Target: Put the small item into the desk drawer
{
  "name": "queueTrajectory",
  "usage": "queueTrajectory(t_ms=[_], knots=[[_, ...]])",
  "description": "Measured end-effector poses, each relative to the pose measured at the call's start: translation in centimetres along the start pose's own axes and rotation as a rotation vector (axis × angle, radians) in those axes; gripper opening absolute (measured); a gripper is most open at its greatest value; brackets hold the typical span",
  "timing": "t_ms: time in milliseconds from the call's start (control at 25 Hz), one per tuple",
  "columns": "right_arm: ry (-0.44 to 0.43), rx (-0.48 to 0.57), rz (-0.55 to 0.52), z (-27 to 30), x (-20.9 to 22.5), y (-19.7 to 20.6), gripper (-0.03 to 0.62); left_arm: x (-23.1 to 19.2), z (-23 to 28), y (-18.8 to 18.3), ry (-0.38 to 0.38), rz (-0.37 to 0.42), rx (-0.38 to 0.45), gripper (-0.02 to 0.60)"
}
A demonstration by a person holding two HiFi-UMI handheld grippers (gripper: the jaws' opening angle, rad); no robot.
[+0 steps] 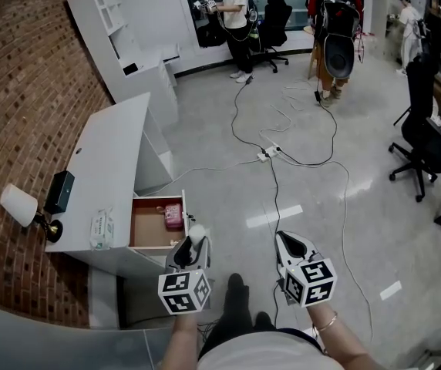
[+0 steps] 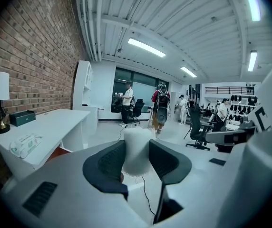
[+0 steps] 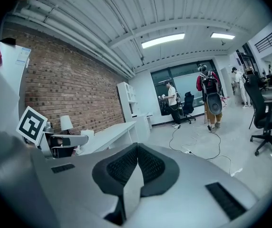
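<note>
A small white, soft-looking item sits between the pads of my left gripper, which is shut on it. In the head view the same white item shows at the tip of the left gripper, just right of the open desk drawer. A pink object lies inside that drawer. The drawer belongs to a white desk against the brick wall. My right gripper hangs over the floor, well right of the drawer. Its jaws are pressed together with nothing between them.
On the desk stand a lamp, a dark box and a pack of wipes. Cables and a power strip trail over the glossy floor. An office chair stands at the right. People stand at the far end.
</note>
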State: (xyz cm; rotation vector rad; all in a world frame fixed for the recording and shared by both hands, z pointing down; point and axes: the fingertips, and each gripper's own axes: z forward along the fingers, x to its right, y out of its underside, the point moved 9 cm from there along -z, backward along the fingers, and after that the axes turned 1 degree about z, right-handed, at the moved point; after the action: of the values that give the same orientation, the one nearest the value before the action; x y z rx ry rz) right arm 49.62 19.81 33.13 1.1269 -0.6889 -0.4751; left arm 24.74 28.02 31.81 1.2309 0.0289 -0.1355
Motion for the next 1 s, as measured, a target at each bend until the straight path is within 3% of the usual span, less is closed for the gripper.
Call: queueTrajectory(t_ms=[320,1000], knots=[[0.008,-0.034,-0.005,7.5,1.2,-1.4,0.009,-4.0,7.3,-1.5,0.009,-0.008,-0.024,0.173],[-0.007,-0.106,-0.018,34.4,-0.1,-7.8,0.009,-21.0,27.3,-9.0,0.041,-0.028,-0.050,0.173]])
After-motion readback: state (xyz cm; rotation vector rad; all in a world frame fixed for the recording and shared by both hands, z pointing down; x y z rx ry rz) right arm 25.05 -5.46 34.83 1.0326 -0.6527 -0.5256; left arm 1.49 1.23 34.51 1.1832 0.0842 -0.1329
